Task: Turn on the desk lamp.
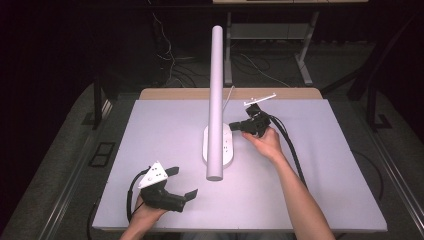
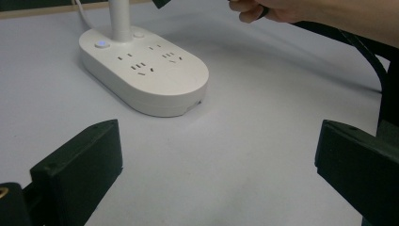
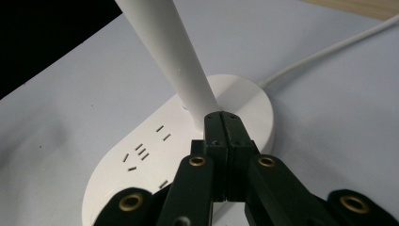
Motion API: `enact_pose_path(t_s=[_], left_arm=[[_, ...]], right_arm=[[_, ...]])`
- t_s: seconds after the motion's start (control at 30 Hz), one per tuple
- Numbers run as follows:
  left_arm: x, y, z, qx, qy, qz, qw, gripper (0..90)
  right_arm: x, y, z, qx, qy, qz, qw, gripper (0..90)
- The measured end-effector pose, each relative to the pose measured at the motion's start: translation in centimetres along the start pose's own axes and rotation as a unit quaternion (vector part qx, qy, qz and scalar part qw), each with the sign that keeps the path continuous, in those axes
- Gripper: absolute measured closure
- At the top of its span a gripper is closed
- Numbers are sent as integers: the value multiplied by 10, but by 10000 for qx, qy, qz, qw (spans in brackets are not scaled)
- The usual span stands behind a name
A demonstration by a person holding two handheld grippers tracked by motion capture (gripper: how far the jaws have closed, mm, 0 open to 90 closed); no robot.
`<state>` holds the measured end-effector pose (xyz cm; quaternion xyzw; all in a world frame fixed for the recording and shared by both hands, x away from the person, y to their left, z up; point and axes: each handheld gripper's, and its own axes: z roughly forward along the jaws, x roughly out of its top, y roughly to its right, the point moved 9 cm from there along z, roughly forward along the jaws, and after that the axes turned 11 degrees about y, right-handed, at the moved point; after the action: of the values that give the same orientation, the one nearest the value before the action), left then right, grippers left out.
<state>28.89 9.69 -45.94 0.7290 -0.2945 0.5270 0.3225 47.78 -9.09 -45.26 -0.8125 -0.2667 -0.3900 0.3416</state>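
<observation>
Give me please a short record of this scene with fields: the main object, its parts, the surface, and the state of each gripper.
main object: white plastic oval lamp base with sockets
pole: white round upright tube rising from the base
button: small round, lit, on base
cable: thin white cord leaving the base
surface: light grey table mat
left gripper: open, apart from the base
right gripper: fingers shut, empty, tips over the base beside the pole
</observation>
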Motion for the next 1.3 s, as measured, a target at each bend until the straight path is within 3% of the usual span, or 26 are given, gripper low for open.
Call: enact_pose_path(t_s=[0.43,0.5,0.63,0.67,0.8,0.83,0.93,1.1,1.3], left_arm=[[0,0,1,3,1,6,10000,5],[0,0,1,-1,-11,5,10000,6],[-1,1,2,-11,-19,7,10000,6],[-1,1,2,-18,-15,17,10000,6],[0,1,2,-12,-6,13,10000,6],[0,1,2,-8,-2,13,10000,6],[0,1,2,-17,-1,23,10000,6],[0,2,2,-18,-3,16,10000,6],[0,2,3,-19,-3,8,10000,6]], right_arm=[[2,-8,-42,17,140,-180,9997,877],[-1,-10,-52,2,110,-164,9998,760],[-4,-14,-62,-2,129,-175,9998,676],[-6,-17,-69,-6,167,-160,9997,618],[-10,-20,-78,-47,211,-138,9997,553],[-13,-21,-84,-88,236,-158,9996,494],[-15,-23,-89,-126,276,-152,9994,428],[-22,-26,-100,-205,254,-102,9994,203],[-31,-33,-115,-280,299,-235,9989,72]])
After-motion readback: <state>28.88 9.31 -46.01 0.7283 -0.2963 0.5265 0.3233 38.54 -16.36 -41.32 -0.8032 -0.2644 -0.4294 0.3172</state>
